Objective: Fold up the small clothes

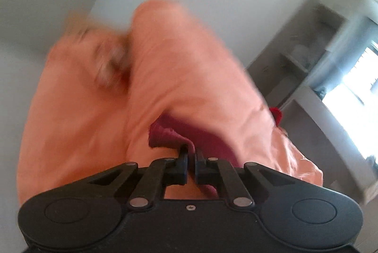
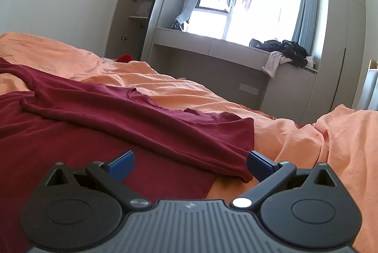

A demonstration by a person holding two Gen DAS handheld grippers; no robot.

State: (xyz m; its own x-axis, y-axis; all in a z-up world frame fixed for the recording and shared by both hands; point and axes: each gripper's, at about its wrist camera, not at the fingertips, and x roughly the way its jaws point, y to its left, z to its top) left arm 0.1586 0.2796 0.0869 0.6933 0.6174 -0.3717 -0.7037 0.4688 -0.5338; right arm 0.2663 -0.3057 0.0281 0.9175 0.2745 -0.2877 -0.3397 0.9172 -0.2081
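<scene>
Now: left gripper [image 1: 191, 156] fingers pinched together on a bunched edge of the dark red garment [image 1: 174, 132], amid blurred orange bedding [image 1: 189, 59]. Right gripper [image 2: 190, 164] fingers spread wide, gripping nothing, low over the same dark red garment [image 2: 118, 116], spread rumpled across the orange bedding [image 2: 307, 135] on the bed, below the window [image 2: 255, 5].

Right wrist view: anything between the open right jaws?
Yes: the dark red shirt's folded hem edge lies between the right gripper's open jaws, on the orange bedsheet. Right wrist view shows it.
</scene>
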